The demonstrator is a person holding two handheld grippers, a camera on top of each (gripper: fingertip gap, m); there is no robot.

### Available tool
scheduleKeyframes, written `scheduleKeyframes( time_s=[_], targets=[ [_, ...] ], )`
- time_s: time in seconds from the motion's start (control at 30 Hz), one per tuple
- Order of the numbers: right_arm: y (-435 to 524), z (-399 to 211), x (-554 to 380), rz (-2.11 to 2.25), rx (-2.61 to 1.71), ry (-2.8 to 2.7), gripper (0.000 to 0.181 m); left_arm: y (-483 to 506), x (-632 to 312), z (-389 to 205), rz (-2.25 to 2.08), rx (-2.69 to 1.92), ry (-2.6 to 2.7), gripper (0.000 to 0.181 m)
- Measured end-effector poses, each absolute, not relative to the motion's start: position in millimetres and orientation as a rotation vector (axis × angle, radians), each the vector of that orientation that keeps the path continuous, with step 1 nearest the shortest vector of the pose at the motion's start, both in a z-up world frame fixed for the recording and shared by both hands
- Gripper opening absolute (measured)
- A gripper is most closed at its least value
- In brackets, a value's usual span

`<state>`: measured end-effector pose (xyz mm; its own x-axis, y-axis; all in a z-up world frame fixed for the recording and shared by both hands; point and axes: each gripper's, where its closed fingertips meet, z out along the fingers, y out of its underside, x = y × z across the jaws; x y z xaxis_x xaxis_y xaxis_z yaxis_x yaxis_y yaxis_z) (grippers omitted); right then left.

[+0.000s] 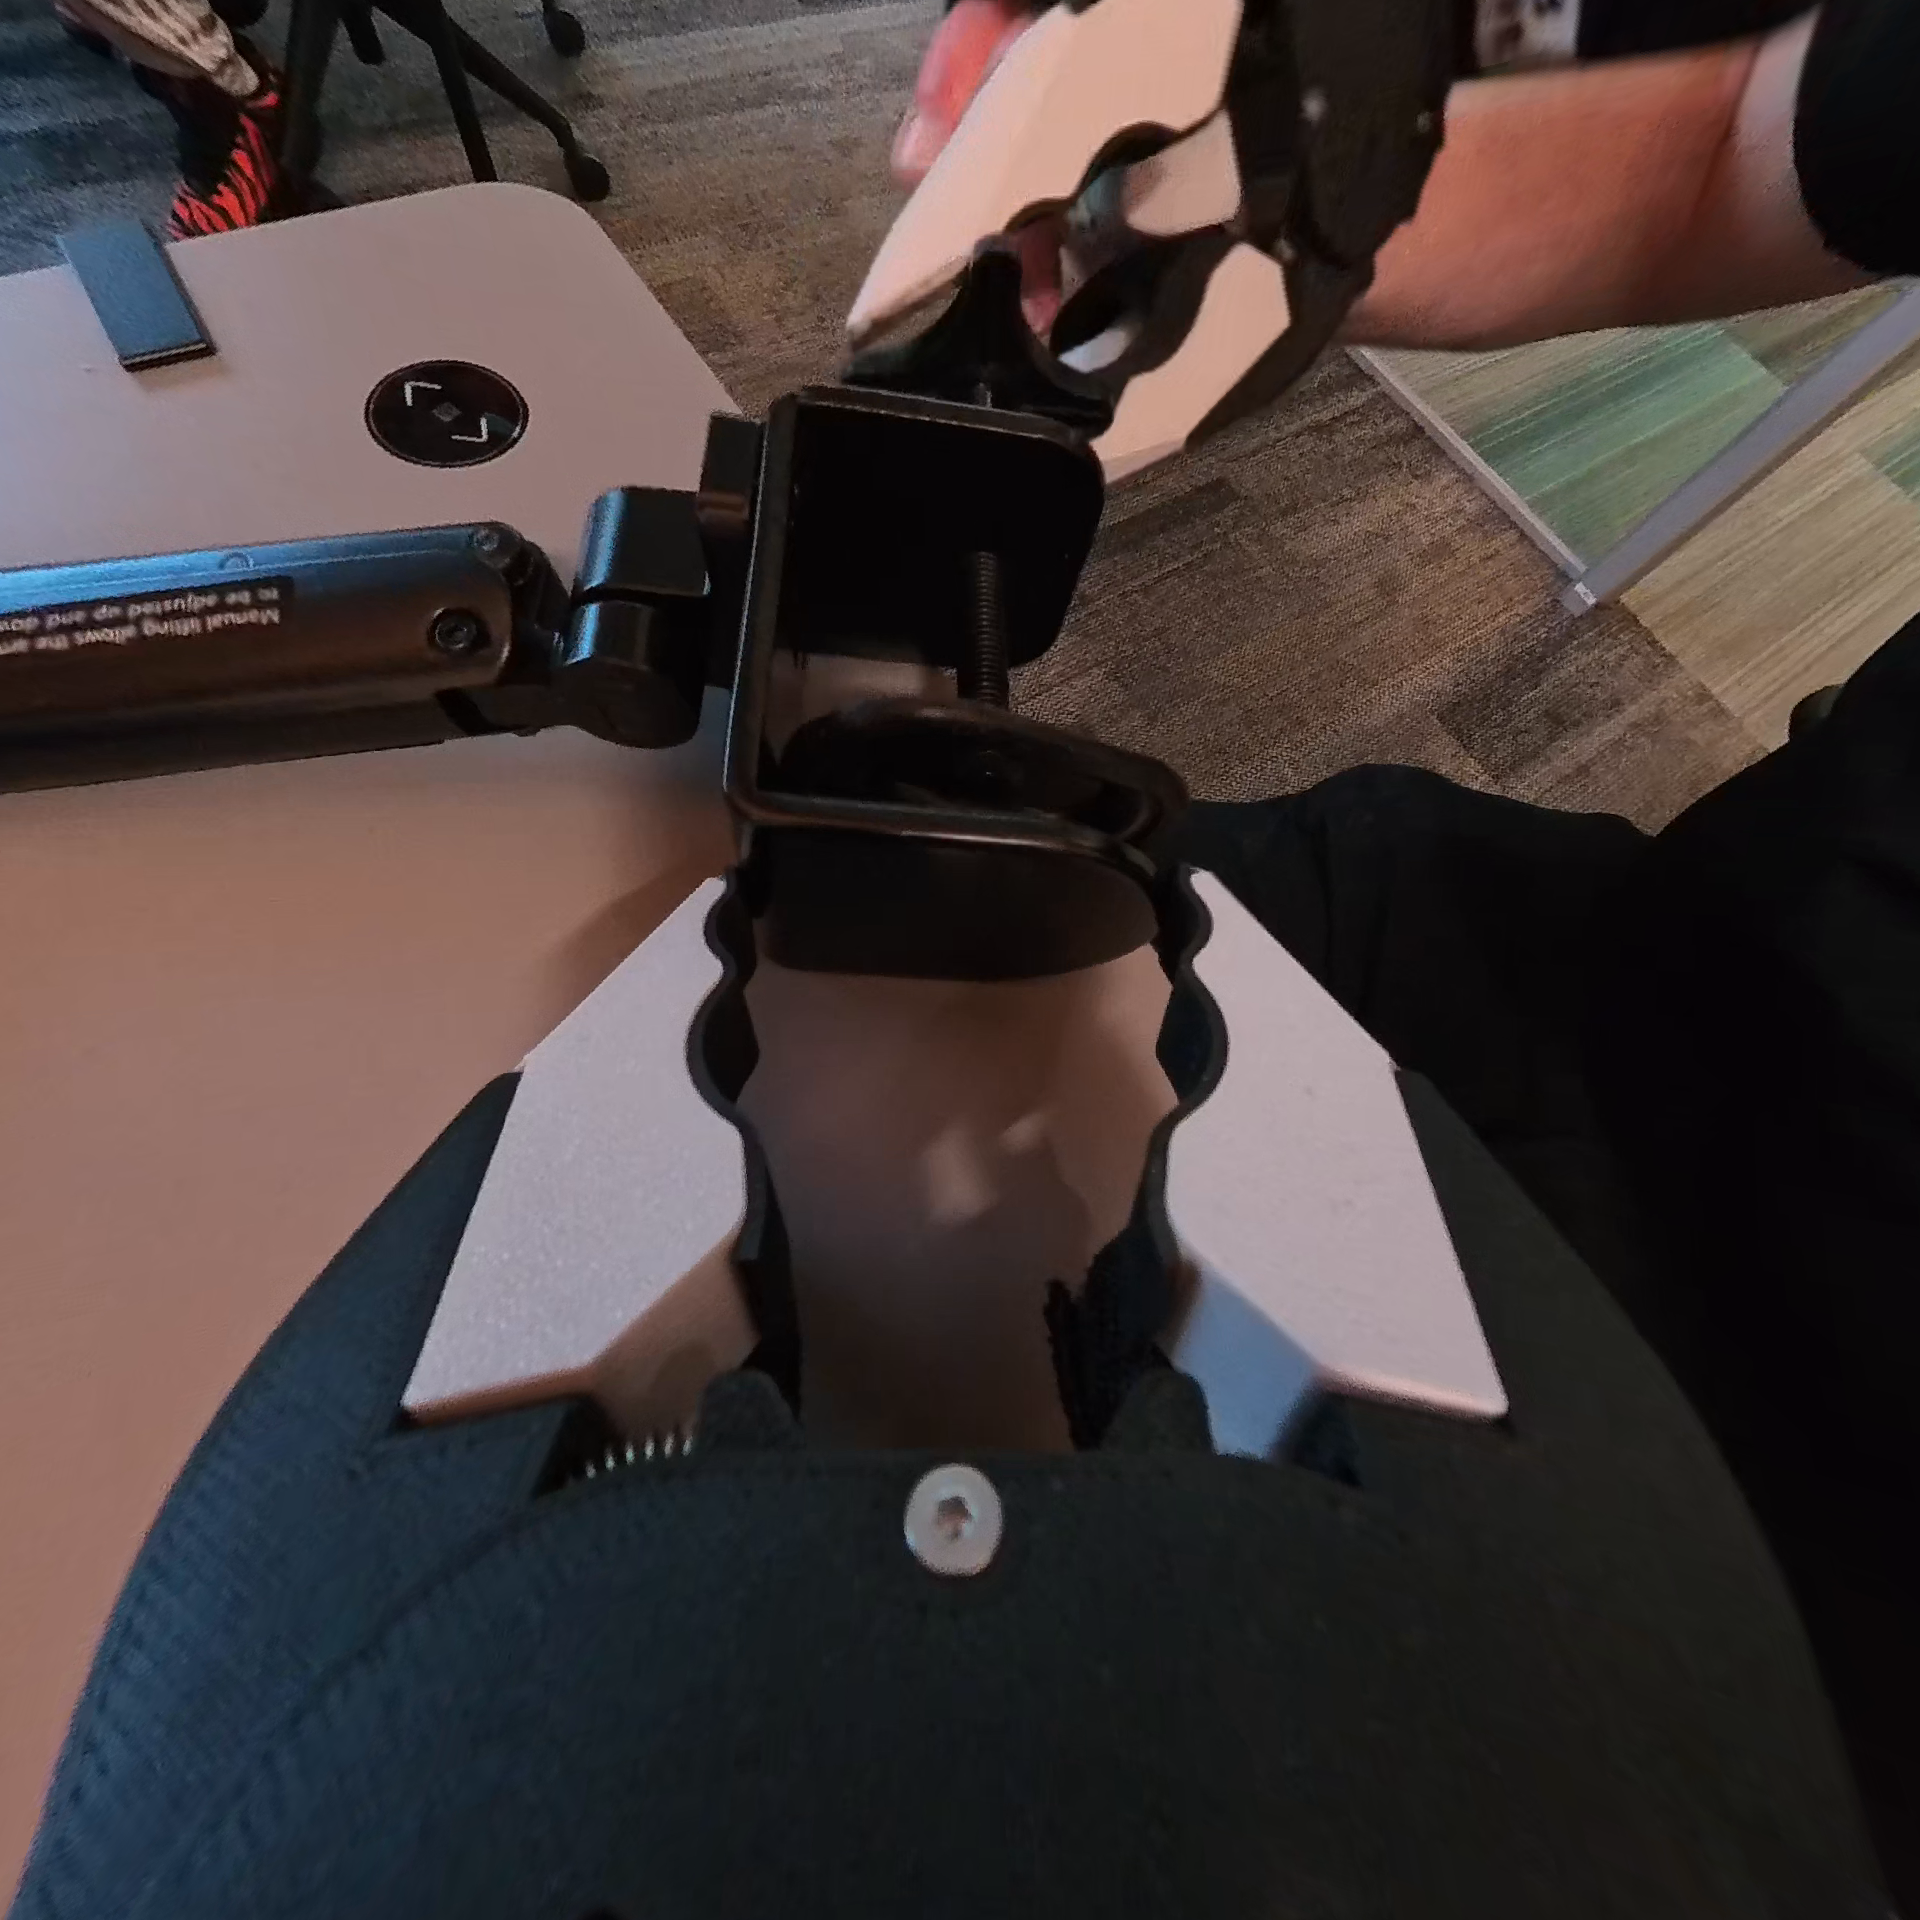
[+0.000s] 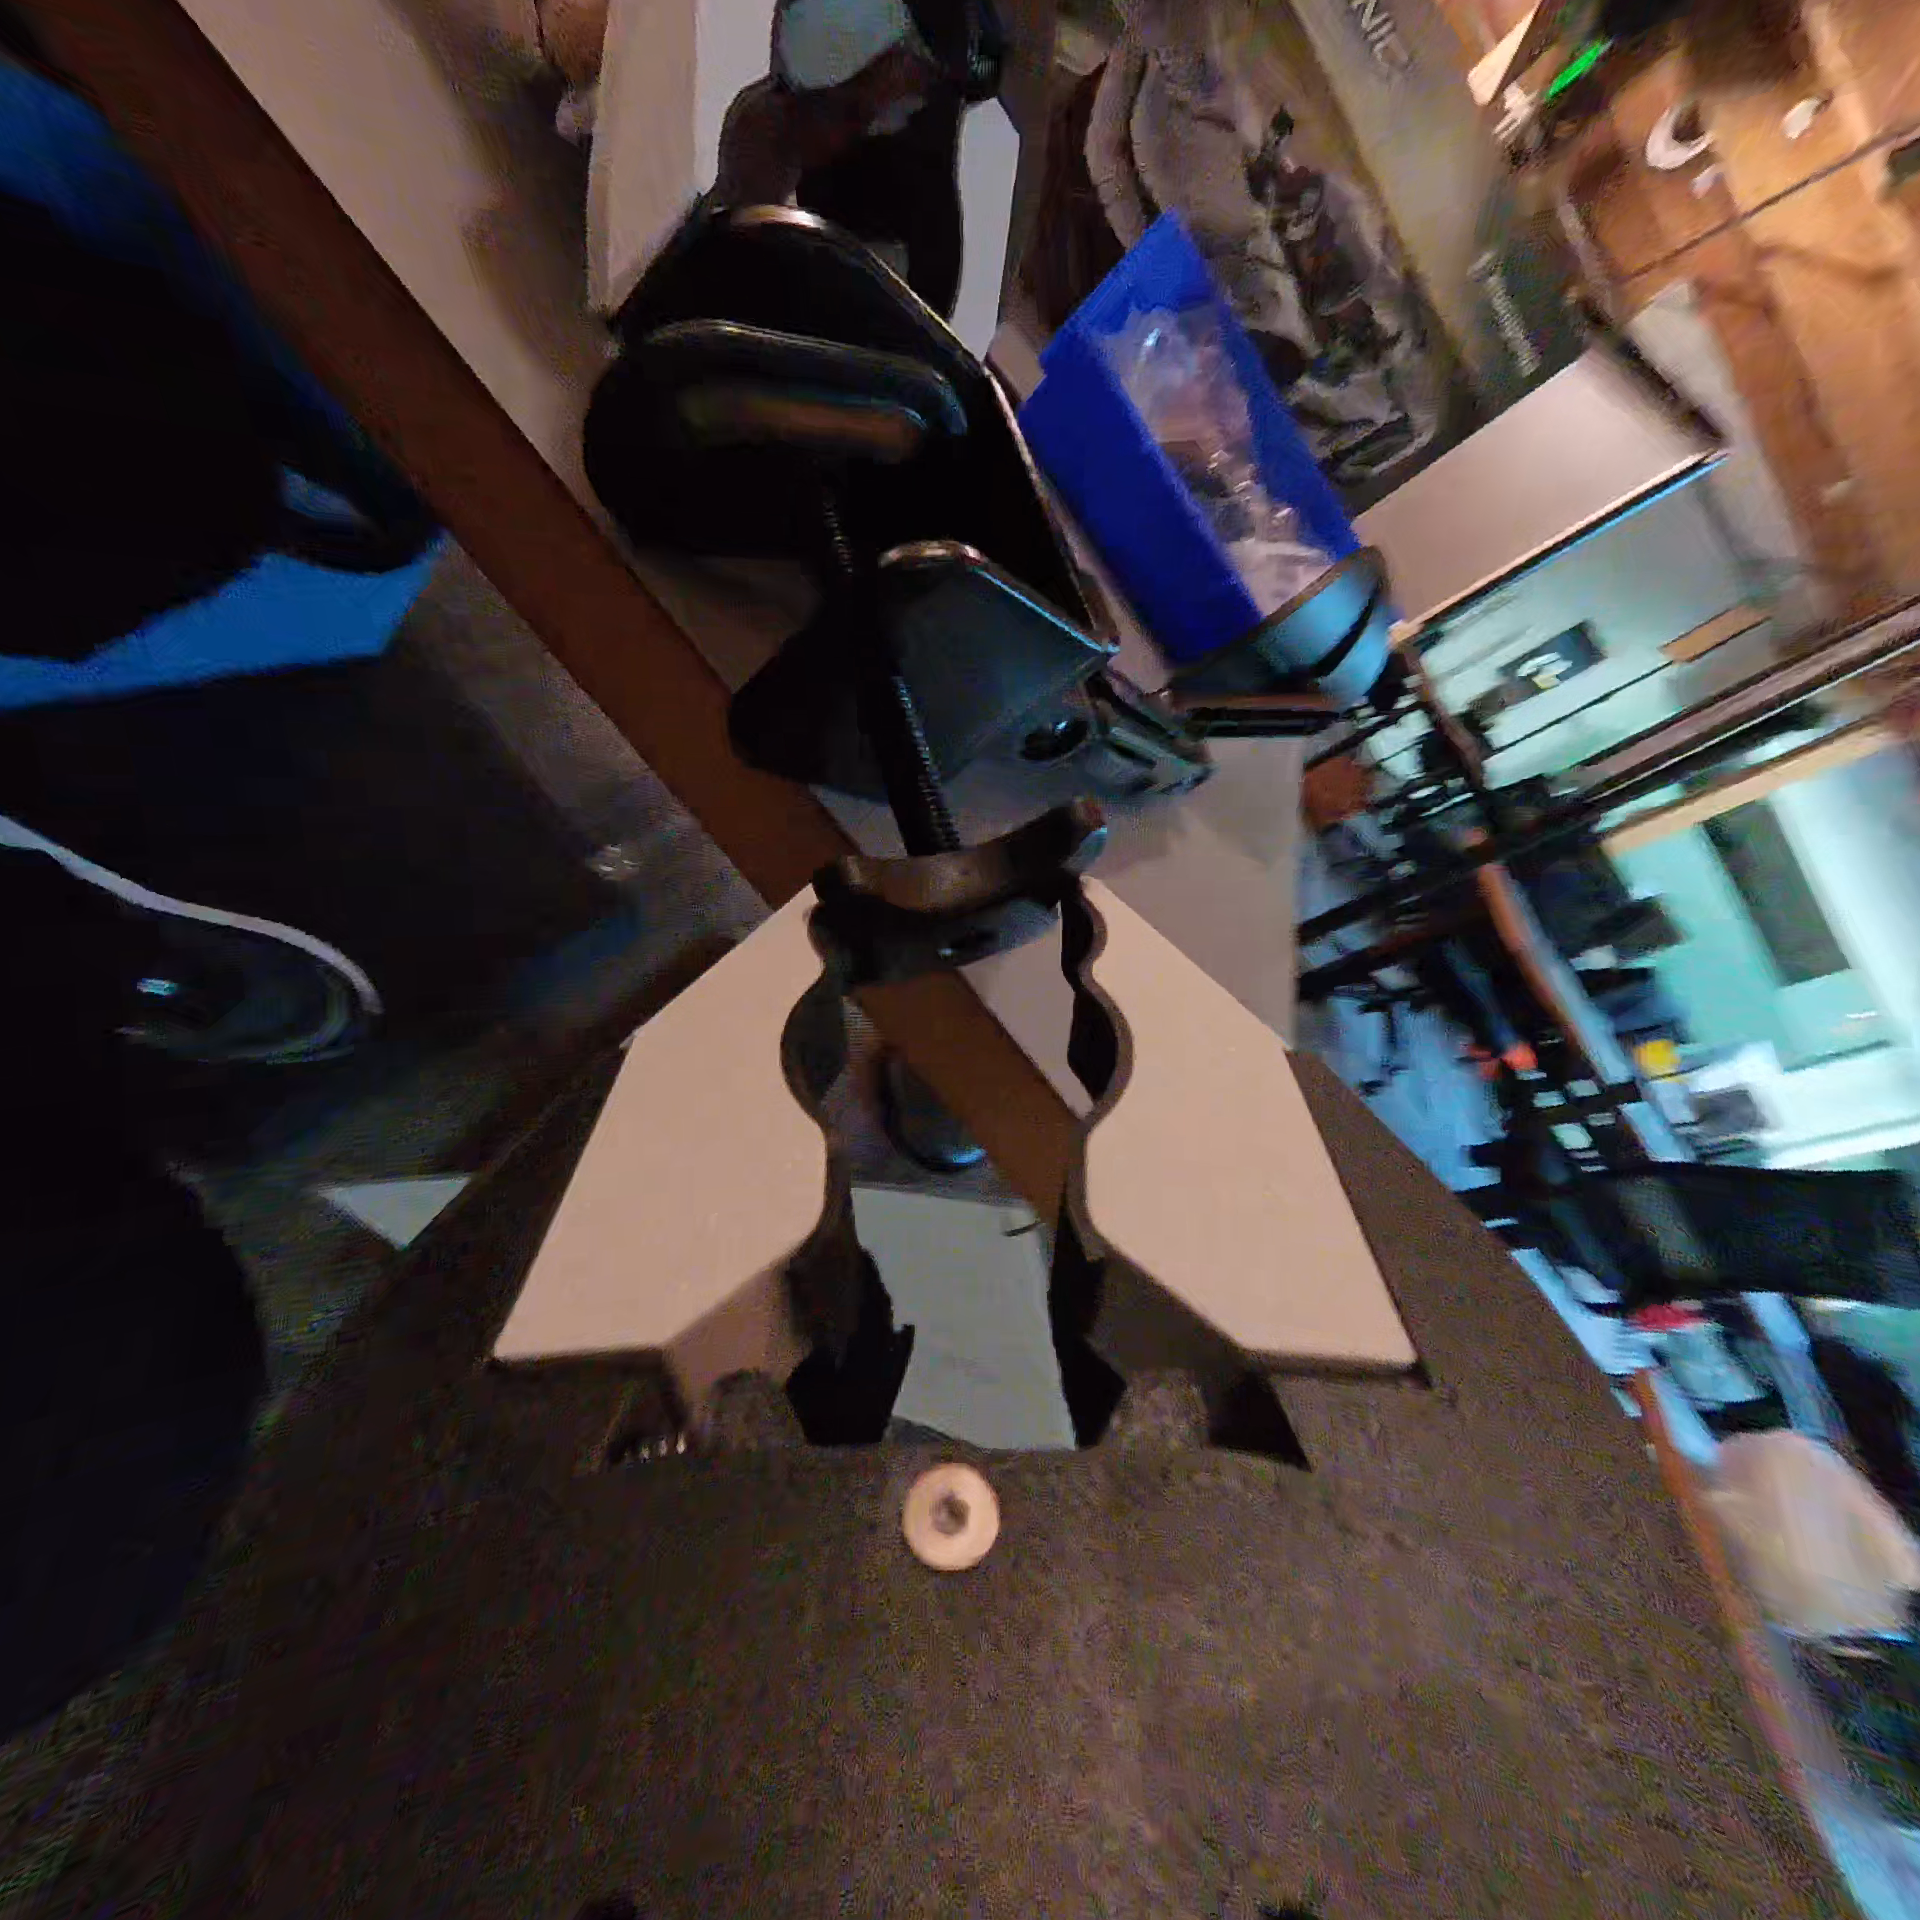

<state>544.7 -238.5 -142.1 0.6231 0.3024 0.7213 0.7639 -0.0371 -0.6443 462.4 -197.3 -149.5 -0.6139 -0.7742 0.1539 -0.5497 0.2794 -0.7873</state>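
Right wrist view alone shows blue bin (image 2: 1153,488).

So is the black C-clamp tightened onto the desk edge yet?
Not tightened. In the left wrist view the C-clamp hangs off the desk edge, bare screw thread showing in its empty mouth.

One clamp (image 1: 914,665), one table (image 1: 312,935), two grippers (image 1: 951,935) (image 2: 951,935).

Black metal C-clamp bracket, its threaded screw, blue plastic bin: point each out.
Black metal C-clamp bracket (image 1: 925,520), left wrist view, dark side plate.
Threaded screw (image 1: 985,634), left wrist view, mid-shaft.
Blue plastic bin (image 2: 1132,509), right wrist view, side wall.
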Motion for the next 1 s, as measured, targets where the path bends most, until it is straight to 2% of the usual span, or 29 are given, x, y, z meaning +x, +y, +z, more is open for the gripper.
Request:
scheduleKeyframes(
  time_s=[0.07,0.17,0.27,0.33,0.47,0.5,0.6,0.63,0.73,0.77,0.83,0.87,1.0],
  targets=[
    [-244,-147,543,-0.175,-1.686,-0.778,0.052,-198,463,-150,-1.24,-1.218,2.288,0.079],
    [-251,-144,539,0.606,-1.798,-0.397,0.067,-198,463,-150,-1.241,-1.218,2.289,0.079],
    [-248,-131,545,1.119,-1.723,-0.079,0.058,-198,463,-150,-1.242,-1.219,2.29,0.079],
    [-246,-131,539,1.225,-1.738,-0.064,0.041,-198,463,-150,-1.242,-1.219,2.29,0.079],
    [-244,-137,535,0.915,-1.816,-0.291,0.035,-198,463,-150,-1.241,-1.22,2.289,0.079],
    [-244,-138,537,0.627,-1.808,-0.431,0.034,-197,464,-150,-1.238,-1.224,2.284,0.079],
    [-241,-138,548,-0.59,-1.601,-0.931,0.035,-196,464,-150,-1.236,-1.23,2.28,0.079],
    [-240,-137,547,-0.72,-1.557,-0.951,0.036,-196,464,-150,-1.236,-1.232,2.279,0.08],
    [-247,-141,550,-0.419,-1.615,-0.817,0.044,-196,464,-150,-1.236,-1.226,2.283,0.08],
    [-252,-141,546,-0.205,-1.658,-0.746,0.049,-196,464,-150,-1.237,-1.225,2.283,0.079],
    [-257,-133,541,0.333,-1.716,-0.512,0.069,-196,464,-150,-1.238,-1.226,2.283,0.079],
    [-257,-134,544,0.56,-1.755,-0.397,0.071,-196,464,-150,-1.238,-1.226,2.283,0.079],
    [-251,-126,551,1.203,-1.712,-0.066,0.055,-196,464,-150,-1.238,-1.226,2.283,0.079]
  ],
)
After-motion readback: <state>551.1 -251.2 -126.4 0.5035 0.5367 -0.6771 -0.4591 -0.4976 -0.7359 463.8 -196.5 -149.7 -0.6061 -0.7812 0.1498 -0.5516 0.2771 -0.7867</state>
